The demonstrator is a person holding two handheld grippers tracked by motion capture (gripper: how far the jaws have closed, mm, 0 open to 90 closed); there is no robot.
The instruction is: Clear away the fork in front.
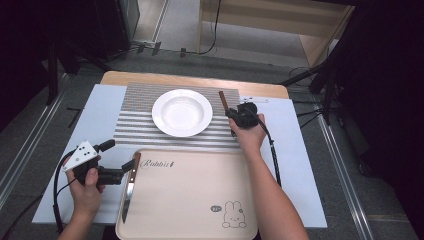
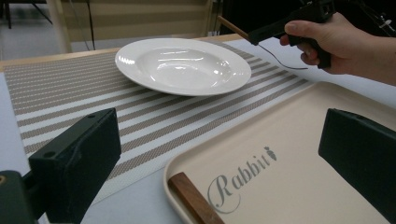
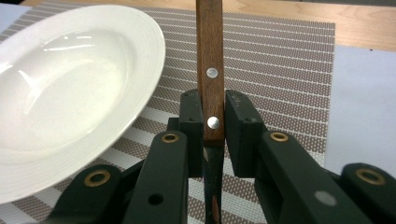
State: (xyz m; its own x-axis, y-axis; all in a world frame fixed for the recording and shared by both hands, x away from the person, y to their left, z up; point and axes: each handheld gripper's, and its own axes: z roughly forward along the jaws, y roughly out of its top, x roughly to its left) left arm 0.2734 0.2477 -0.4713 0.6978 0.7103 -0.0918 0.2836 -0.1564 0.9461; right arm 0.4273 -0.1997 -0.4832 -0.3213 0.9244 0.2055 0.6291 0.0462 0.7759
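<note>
My right gripper (image 3: 214,122) clamps a wooden-handled utensil; my left gripper (image 2: 224,154) gapes wide over the tray corner.

The wooden handle (image 3: 209,70) runs straight ahead from my right gripper, its jaws pressed on either side of it at the lower rivet, while the dark metal part drops away below them (its end is hidden from me). Just left of that gripper sits the white plate (image 3: 70,88) on the striped placemat (image 3: 280,60). My left gripper holds nothing: between its spread jaws I see the cream tray (image 2: 289,172), and the knife (image 1: 129,187) lies along the tray's near edge, its wooden handle end just ahead of the jaws. Beyond it, farther off, the plate rests on the surface (image 1: 100,107).
</note>
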